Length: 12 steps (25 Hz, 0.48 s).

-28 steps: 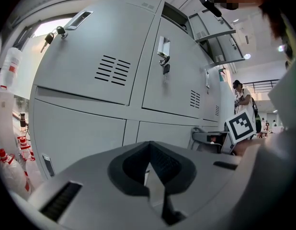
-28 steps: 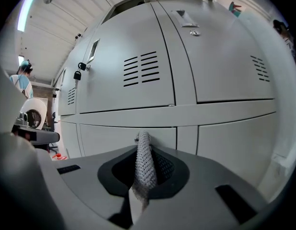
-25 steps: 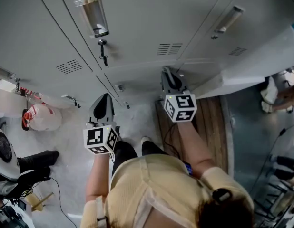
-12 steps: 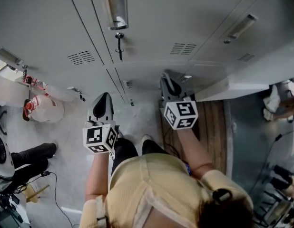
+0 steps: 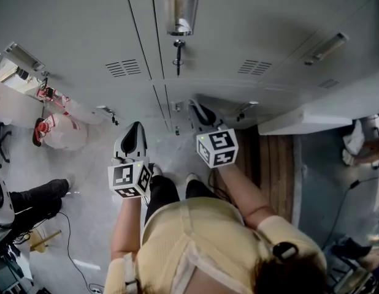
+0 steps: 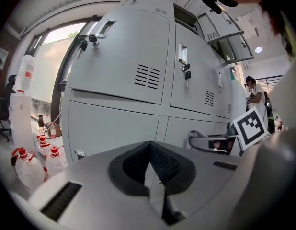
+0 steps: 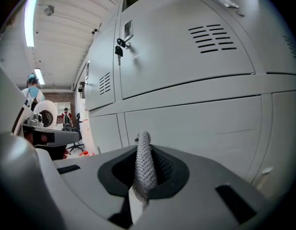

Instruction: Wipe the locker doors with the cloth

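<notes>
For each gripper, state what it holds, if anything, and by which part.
The right gripper is shut on the cloth, pinching a narrow bunched fold that sticks up between its jaws. The left gripper is shut, with nothing between its jaws.

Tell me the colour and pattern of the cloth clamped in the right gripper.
Light grey cloth, with a fine waffle-knit texture; clearest in the right gripper view.

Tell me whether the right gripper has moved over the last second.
Yes. In the head view, the right gripper has shifted left along the lockers, nearer the hanging key.
</notes>
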Each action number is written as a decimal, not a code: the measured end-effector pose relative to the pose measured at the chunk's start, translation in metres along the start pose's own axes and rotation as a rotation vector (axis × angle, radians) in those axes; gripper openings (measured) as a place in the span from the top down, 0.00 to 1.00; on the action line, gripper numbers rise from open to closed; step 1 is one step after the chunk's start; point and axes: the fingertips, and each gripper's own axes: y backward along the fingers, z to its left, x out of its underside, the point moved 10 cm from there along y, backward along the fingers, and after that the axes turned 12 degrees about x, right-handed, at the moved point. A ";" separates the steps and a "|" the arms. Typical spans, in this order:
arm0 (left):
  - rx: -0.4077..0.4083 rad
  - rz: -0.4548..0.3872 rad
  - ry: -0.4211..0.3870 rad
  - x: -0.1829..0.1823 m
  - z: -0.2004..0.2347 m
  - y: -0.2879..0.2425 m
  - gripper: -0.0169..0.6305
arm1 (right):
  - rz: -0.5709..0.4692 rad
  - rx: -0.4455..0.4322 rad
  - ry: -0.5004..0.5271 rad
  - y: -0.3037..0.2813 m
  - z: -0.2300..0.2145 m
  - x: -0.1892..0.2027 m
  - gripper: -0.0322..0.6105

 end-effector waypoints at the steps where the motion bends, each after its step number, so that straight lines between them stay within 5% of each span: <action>1: -0.005 0.000 0.002 0.001 0.002 0.002 0.97 | 0.004 -0.008 0.003 -0.004 0.005 0.001 0.92; 12: -0.030 0.020 0.023 0.007 0.019 0.009 0.97 | 0.011 -0.071 0.077 -0.038 0.045 0.006 0.92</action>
